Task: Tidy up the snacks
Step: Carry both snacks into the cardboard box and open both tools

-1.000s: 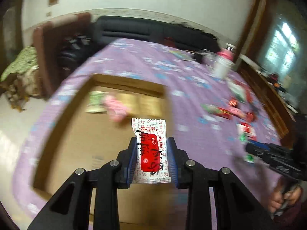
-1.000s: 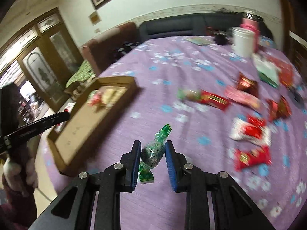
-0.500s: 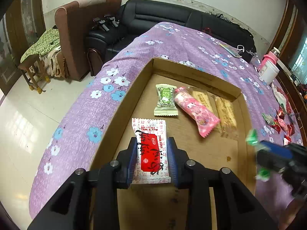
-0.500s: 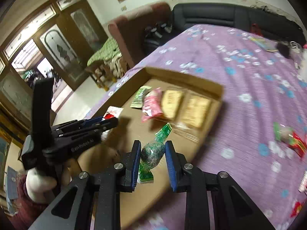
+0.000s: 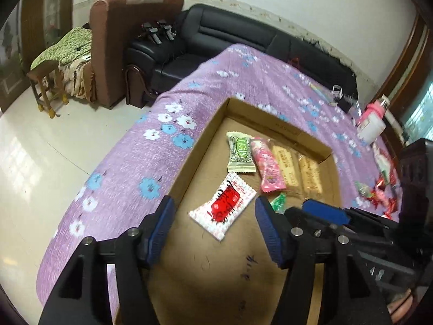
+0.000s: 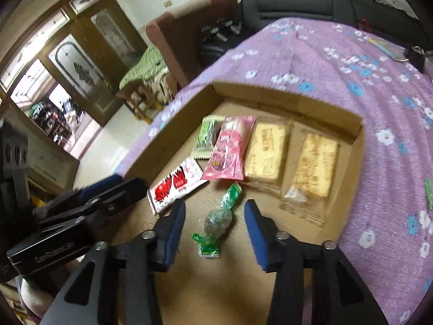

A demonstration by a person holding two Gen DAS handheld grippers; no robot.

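A shallow cardboard box (image 5: 213, 120) (image 6: 270, 94) sits on the purple flowered table. My left gripper (image 5: 213, 230) is open over it; the red-and-white packet (image 5: 223, 208) (image 6: 176, 185) lies on the box floor between the fingers, free of them. My right gripper (image 6: 215, 230) is open; the green twisted candy (image 6: 217, 218) (image 5: 278, 203) lies on the box floor between its fingers. A green packet (image 5: 240, 153), a pink packet (image 5: 268, 169) and two biscuit packs (image 6: 266, 150) lie in a row at the far end of the box.
Loose snacks (image 5: 379, 189) lie on the table right of the box, with a white cup (image 5: 372, 127) beyond. A black sofa (image 5: 243, 46) and brown armchair (image 5: 113, 40) stand past the table. Each gripper shows in the other's view, my left gripper (image 6: 81, 203) close beside the right one.
Both grippers have opened and let go: the red-and-white packet and the green candy now lie on the box floor. The right gripper has moved in over the box beside the left.
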